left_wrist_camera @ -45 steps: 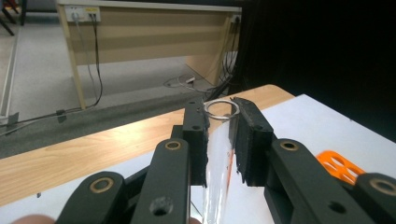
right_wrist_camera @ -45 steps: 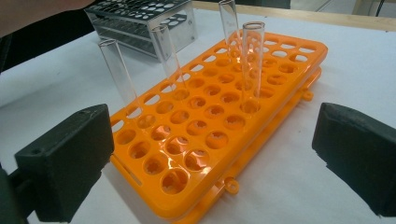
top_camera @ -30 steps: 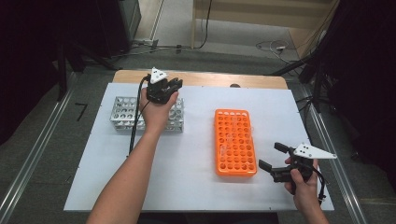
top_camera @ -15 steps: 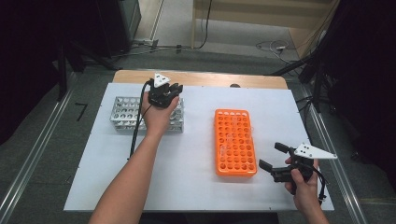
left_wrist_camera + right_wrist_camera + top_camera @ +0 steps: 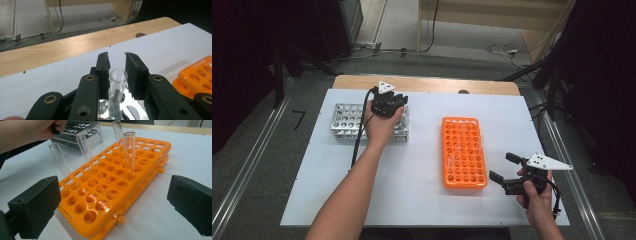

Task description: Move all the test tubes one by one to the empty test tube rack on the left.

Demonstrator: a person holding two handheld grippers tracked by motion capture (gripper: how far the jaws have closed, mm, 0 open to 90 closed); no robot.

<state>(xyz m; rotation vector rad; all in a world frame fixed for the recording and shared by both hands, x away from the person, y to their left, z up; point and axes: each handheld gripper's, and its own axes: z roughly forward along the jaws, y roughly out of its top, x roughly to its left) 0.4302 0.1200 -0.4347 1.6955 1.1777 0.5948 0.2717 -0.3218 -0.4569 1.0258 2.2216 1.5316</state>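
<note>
My left gripper [image 5: 387, 102] hangs over the right end of the metal tube rack [image 5: 344, 120], pointing down. In the left gripper view a clear glass test tube [image 5: 117, 82] stands between its pads [image 5: 103, 72], lower end in a hole of the metal rack [image 5: 110, 111]. The jaws have just been opening a little, and the pads still sit against the tube's rim. My right gripper [image 5: 503, 166] rests at the near right of the table, open wide, facing the orange tube rack [image 5: 463, 150]. Several empty glass tubes [image 5: 129, 152] stand upright in the orange rack [image 5: 112, 185].
A white sheet [image 5: 422, 165] covers the table, with a wooden edge [image 5: 427, 84] at the far side. The left forearm [image 5: 357, 185] lies across the near left part. Floor rails and cables run around the table.
The left gripper has sunk slightly toward the metal rack. The right gripper has stayed where it was.
</note>
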